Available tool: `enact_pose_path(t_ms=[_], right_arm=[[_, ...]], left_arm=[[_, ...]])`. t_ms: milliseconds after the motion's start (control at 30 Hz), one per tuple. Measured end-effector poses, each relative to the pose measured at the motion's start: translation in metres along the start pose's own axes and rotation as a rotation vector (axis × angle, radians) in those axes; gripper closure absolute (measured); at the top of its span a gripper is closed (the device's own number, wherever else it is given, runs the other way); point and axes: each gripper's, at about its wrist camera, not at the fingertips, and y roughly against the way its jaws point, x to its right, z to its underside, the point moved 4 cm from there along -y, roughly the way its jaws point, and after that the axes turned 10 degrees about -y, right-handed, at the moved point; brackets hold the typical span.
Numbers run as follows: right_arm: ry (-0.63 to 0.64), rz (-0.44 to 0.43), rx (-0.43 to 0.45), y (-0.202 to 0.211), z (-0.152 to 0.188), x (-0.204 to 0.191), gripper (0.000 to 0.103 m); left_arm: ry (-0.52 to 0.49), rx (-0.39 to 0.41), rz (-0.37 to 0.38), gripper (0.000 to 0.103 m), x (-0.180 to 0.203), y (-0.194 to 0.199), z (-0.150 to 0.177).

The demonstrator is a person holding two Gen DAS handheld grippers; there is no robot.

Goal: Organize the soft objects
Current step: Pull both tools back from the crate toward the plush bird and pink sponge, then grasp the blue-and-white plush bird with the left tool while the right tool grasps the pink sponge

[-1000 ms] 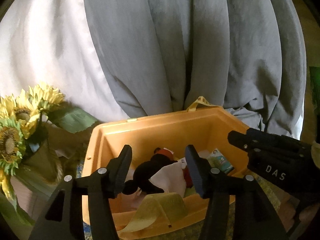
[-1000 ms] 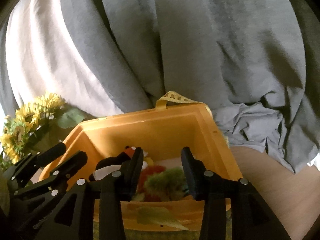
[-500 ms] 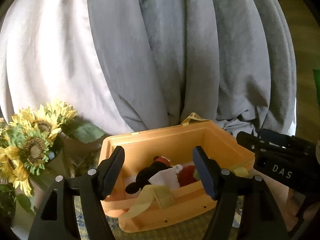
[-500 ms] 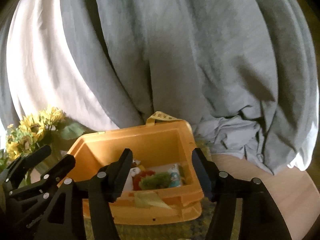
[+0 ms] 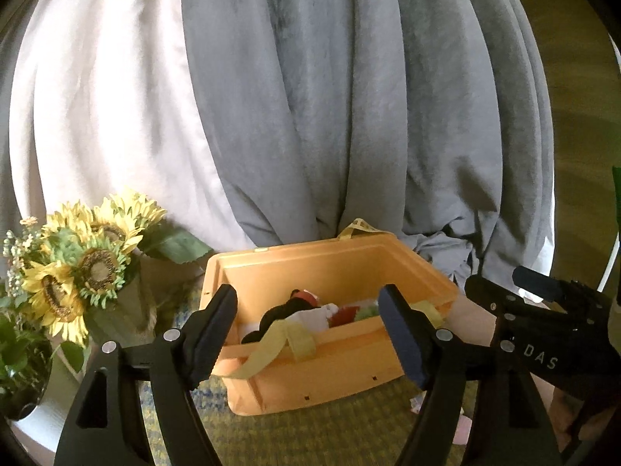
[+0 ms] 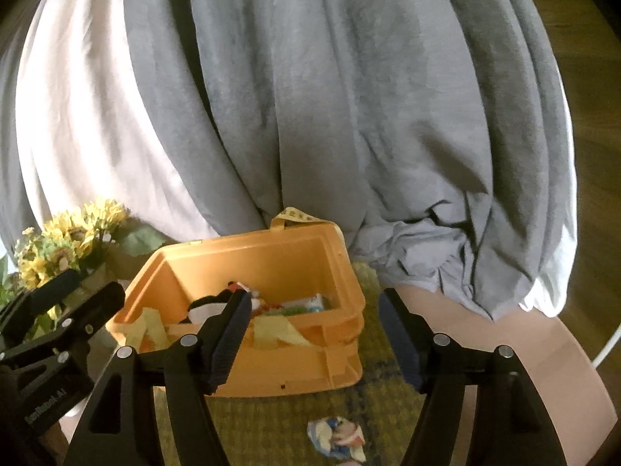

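An orange plastic bin (image 5: 333,372) (image 6: 295,369) stands on a green patterned mat, with yellow straps draped over its front rim. Inside lie soft toys: a black plush (image 5: 283,308), white and red pieces, and something green (image 6: 289,310). My left gripper (image 5: 310,334) hangs in front of and above the bin, jaws opening, nothing between them. Beside it my right gripper (image 6: 314,334) is also opening and holds nothing. A small crumpled soft item (image 6: 335,437) lies on the mat below the right gripper.
A bunch of sunflowers (image 5: 81,264) in a vase stands left of the bin. Grey and white curtains (image 5: 349,116) hang right behind it. A round pale tabletop edge (image 6: 562,357) shows to the right.
Both grippers have pulled back and risen from over the bin, which now looks smaller and farther. Both sets of jaws have spread wider. The small item on the mat has come into view.
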Motion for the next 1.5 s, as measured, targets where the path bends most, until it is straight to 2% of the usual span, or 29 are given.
enact_pose_path(t_ms=[300,633,1033,1333,1500], right_arm=[[0.006,0.026,-0.018,0.031,0.022,0.004,0.034],[-0.019,0.090,-0.051,0.053,0.049,0.022,0.034],[-0.063,0.162,-0.133,0.054,0.089,0.042,0.034],[-0.107,0.210,-0.191,0.041,0.116,0.048,0.034],[-0.140,0.230,-0.218,0.030,0.129,0.047,0.034]], left_arm=[[-0.007,-0.017,0.019,0.026,0.008,0.027,0.013],[-0.031,-0.069,0.090,0.026,0.025,0.037,0.037],[-0.110,-0.129,0.161,0.026,0.045,0.023,0.062],[-0.196,-0.150,0.233,0.026,0.050,-0.004,0.074],[-0.227,-0.162,0.299,0.026,0.054,-0.024,0.079]])
